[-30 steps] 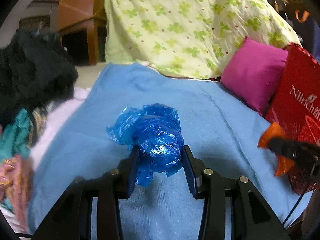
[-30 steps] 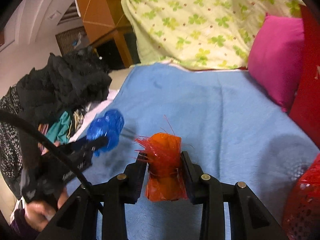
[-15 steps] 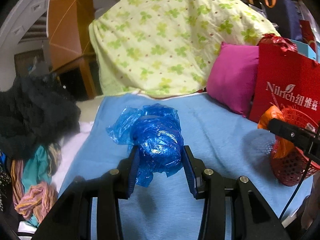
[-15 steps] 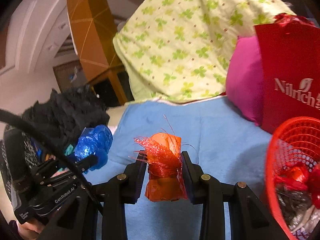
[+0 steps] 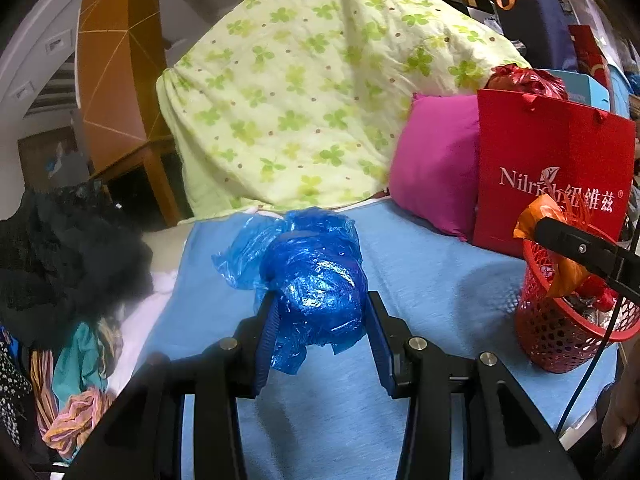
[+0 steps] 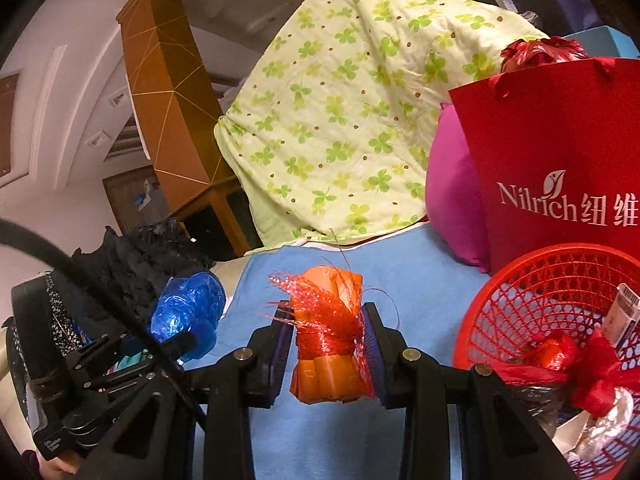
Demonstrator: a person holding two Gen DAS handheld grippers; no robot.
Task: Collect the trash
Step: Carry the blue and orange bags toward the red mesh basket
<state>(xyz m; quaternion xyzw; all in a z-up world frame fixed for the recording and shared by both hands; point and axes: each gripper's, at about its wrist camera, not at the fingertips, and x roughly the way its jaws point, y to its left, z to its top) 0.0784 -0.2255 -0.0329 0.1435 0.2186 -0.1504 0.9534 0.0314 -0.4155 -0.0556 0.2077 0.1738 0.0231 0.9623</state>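
Observation:
My left gripper is shut on a crumpled blue plastic bag and holds it above the blue bedsheet. My right gripper is shut on an orange plastic wad wrapped in red netting, held just left of the red mesh trash basket. The basket holds red wrappers, foil and paper. In the left wrist view the basket stands at the right, with the right gripper's finger and orange wad over its rim. The blue bag also shows in the right wrist view.
A red Nilrich paper bag and a magenta cushion stand behind the basket. A green clover-print quilt is piled at the back. Dark and coloured clothes lie heaped on the left. A wooden cabinet stands beyond the bed.
Both grippers have lifted and swung right toward the basket, still holding their trash. The basket has come into fuller view, and the orange wad now hangs at its rim.

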